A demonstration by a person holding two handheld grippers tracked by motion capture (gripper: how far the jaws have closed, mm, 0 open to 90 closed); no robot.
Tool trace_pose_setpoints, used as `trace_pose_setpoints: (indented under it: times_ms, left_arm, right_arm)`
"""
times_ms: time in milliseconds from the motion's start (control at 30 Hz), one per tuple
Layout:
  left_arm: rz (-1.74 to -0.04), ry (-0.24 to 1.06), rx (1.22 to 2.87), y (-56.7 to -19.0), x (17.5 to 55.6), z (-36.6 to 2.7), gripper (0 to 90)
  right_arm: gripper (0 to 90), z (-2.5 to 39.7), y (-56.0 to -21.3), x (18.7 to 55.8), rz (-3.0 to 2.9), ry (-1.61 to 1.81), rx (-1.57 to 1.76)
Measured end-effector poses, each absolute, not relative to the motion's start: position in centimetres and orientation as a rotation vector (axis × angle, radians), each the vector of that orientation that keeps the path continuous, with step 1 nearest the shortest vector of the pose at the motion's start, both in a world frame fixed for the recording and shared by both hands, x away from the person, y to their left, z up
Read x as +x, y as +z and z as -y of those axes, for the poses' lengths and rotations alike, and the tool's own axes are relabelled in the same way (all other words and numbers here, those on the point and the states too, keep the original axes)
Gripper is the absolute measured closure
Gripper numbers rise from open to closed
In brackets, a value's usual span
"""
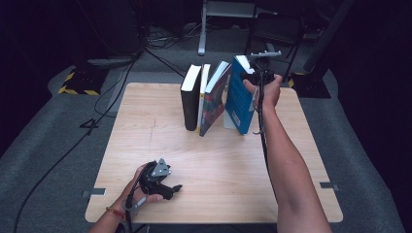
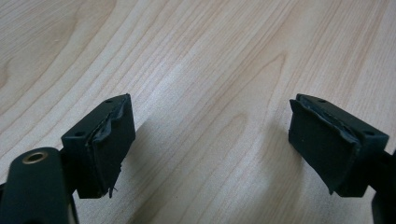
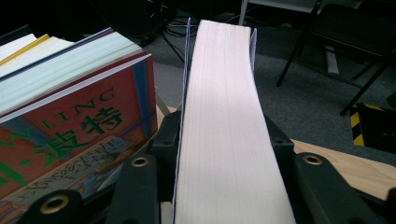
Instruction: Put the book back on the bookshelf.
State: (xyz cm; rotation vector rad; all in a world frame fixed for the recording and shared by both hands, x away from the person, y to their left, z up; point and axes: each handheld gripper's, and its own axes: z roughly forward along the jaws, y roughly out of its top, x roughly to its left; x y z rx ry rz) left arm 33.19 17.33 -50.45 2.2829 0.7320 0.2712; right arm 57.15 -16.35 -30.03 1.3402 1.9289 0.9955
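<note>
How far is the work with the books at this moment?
Three books already stand together at the table's far edge: a black book, a thin white-and-yellow book and a red-covered book leaning on them. In hand: the right tongs are shut on the blue book, tilted beside the row. Left: setting it against the others and letting go. The left tongs rest open on the table.

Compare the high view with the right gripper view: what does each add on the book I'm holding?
High view alone: the blue book stands tilted at the right end of the row, apart from the black book, with the left claw resting low on the table. Right gripper view alone: the book's page edge, clamped on both sides. Both: the right claw shut on it, the red book alongside.
</note>
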Motion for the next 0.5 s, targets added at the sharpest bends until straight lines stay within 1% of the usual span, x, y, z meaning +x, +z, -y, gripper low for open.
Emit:
trace_pose_setpoints:
  times_ms: [500]
  left_arm:
    - [-0.732, 0.271, 2.284, -50.45, 33.14, -17.31, 14.8]
  right_arm:
    - [58.9, 16.31, -30.76, 56.35, -1.928, 1.023, 1.277]
